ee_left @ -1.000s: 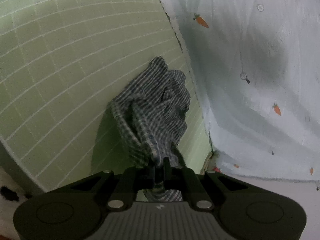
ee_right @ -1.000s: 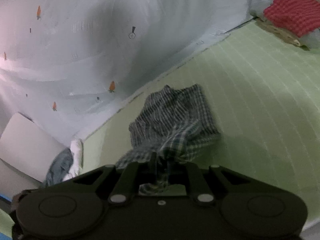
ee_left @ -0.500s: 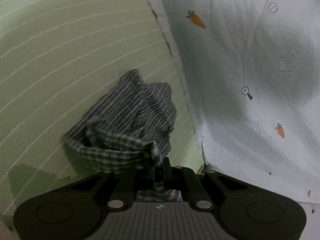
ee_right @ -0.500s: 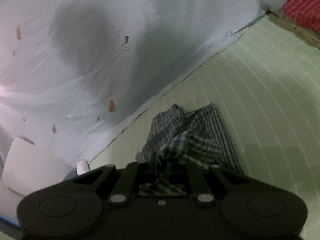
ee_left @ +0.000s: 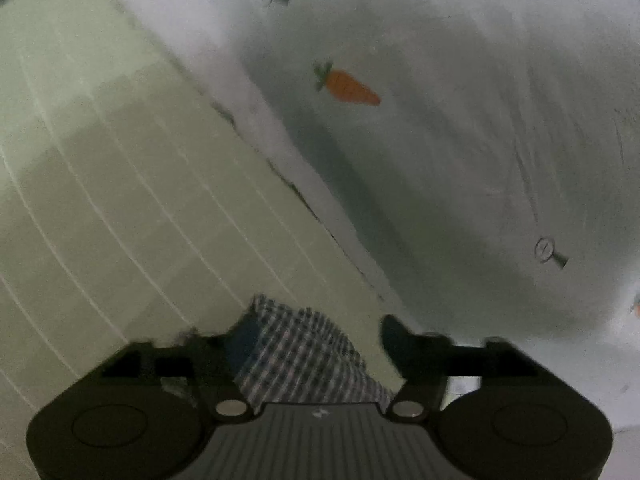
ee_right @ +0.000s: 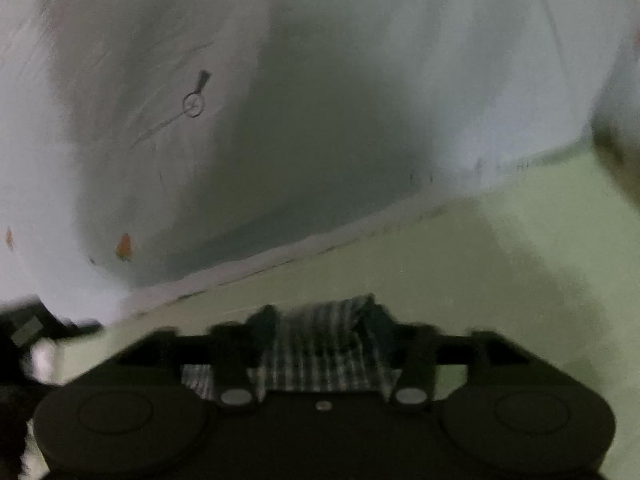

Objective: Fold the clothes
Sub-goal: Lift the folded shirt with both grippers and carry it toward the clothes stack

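Observation:
A dark checked garment (ee_left: pixel 304 356) lies bunched on the green gridded mat (ee_left: pixel 100 200), low in the left wrist view. My left gripper (ee_left: pixel 310 336) stands over it, its jaws opening, with the cloth loose between the spread fingers (ee_left: pixel 396 340). In the right wrist view the same garment (ee_right: pixel 320 344) fills the gap of my right gripper (ee_right: pixel 322 320), whose jaws are also opening and no longer pinch it. Most of the garment is hidden behind both gripper bodies. Both views are blurred by motion.
A white sheet with carrot prints (ee_left: pixel 440 160) rises just beyond the mat's far edge in both views (ee_right: pixel 280 120). The green mat (ee_right: pixel 460 280) stretches to the right in the right wrist view. A dark blurred object (ee_right: pixel 24 332) sits at that view's lower left.
Both grippers have swept the garment toward the white sheet and sunk to the mat. Their jaws, shut on the cloth before, now stand spread, and the cloth lies bunched between them.

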### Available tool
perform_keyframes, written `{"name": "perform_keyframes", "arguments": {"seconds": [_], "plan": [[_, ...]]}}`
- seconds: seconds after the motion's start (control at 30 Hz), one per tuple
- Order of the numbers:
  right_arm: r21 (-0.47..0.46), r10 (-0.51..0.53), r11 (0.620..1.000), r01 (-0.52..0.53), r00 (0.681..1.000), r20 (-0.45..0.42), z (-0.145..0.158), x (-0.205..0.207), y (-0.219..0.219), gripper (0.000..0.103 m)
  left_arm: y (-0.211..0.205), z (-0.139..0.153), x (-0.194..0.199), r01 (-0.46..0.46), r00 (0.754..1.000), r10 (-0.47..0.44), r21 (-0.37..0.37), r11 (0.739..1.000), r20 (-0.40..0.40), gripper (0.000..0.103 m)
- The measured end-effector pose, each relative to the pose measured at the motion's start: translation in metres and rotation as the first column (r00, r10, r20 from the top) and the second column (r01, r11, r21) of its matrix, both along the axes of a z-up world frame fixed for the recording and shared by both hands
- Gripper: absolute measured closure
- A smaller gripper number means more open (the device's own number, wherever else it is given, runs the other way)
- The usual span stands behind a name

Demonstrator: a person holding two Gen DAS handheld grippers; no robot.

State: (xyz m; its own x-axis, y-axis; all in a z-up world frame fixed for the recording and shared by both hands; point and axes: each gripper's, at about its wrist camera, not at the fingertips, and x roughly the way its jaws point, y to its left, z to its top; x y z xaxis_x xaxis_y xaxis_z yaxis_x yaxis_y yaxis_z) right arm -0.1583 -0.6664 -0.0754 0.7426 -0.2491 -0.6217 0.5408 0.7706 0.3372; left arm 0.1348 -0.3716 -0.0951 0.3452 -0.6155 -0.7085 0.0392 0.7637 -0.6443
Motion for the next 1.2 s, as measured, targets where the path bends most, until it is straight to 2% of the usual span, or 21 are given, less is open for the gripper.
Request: {"name": "perform_keyframes", "arguments": {"seconds": [0.03,0.1,0.23,0.3,0.33,0.4,0.6,0.77,1.0,1.07,1.13,1.17,1.2], "plan": [[-0.035,0.009,0.999,-0.009,1.0,-0.008,-0.003,-0.003,0.004,0.034,-0.001,-0.002,-0.005,0.027,0.999,-0.028,0.043,0.999,0.022,0.026],[-0.017,0.01,1.0,-0.011,0.999,-0.031,-0.012,-0.012,0.005,0.031,-0.004,-0.009,-0.015,0.087,0.995,-0.094,0.144,0.986,0.043,0.026],[0.044,0.011,0.999,-0.008,0.998,-0.068,-0.032,-0.027,0.007,0.021,-0.012,-0.02,-0.041,0.178,0.974,-0.214,0.331,0.927,0.075,0.022],[0.08,0.016,0.997,-0.011,0.997,-0.07,-0.041,-0.03,0.007,0.014,-0.013,-0.027,-0.052,0.21,0.965,-0.255,0.391,0.896,0.068,0.015],[0.098,0.022,0.995,-0.015,0.997,-0.072,-0.045,-0.03,0.006,0.009,-0.013,-0.03,-0.056,0.222,0.962,-0.266,0.405,0.887,0.057,0.015],[0.135,0.033,0.991,-0.023,0.997,-0.075,-0.053,-0.028,0.005,0.004,-0.012,-0.038,-0.057,0.23,0.963,-0.266,0.402,0.886,0.035,0.014],[0.236,0.049,0.971,-0.029,0.996,-0.08,-0.077,-0.017,-0.002,0.002,-0.005,-0.055,-0.049,0.27,0.96,-0.28,0.349,0.898,-0.023,0.009],[0.314,0.057,0.948,-0.05,0.998,-0.013,-0.084,-0.018,-0.009,0.0,-0.011,-0.053,-0.044,0.341,0.932,-0.362,0.324,0.882,0.007,0.007],[0.404,0.074,0.909,-0.1,0.994,0.079,-0.091,0.002,-0.005,0.0,-0.022,-0.055,-0.04,0.387,0.915,-0.403,0.236,0.892,0.023,0.008],[0.41,0.081,0.906,-0.108,0.993,0.082,-0.091,0.011,0.004,0.0,-0.026,-0.058,-0.04,0.397,0.909,-0.415,0.224,0.89,0.038,0.008],[0.41,0.134,0.899,-0.151,0.988,0.07,-0.091,0.024,0.017,0.0,-0.026,-0.059,-0.043,0.42,0.898,-0.437,0.199,0.886,0.051,0.012],[0.41,0.167,0.895,-0.177,0.984,0.06,-0.089,0.029,0.025,0.0,-0.024,-0.061,-0.044,0.431,0.896,-0.442,0.164,0.888,0.041,0.031],[0.41,0.2,0.889,-0.203,0.978,0.051,-0.088,0.035,0.034,0.002,-0.022,-0.063,-0.044,0.43,0.901,-0.434,0.114,0.895,0.011,0.04]]}}
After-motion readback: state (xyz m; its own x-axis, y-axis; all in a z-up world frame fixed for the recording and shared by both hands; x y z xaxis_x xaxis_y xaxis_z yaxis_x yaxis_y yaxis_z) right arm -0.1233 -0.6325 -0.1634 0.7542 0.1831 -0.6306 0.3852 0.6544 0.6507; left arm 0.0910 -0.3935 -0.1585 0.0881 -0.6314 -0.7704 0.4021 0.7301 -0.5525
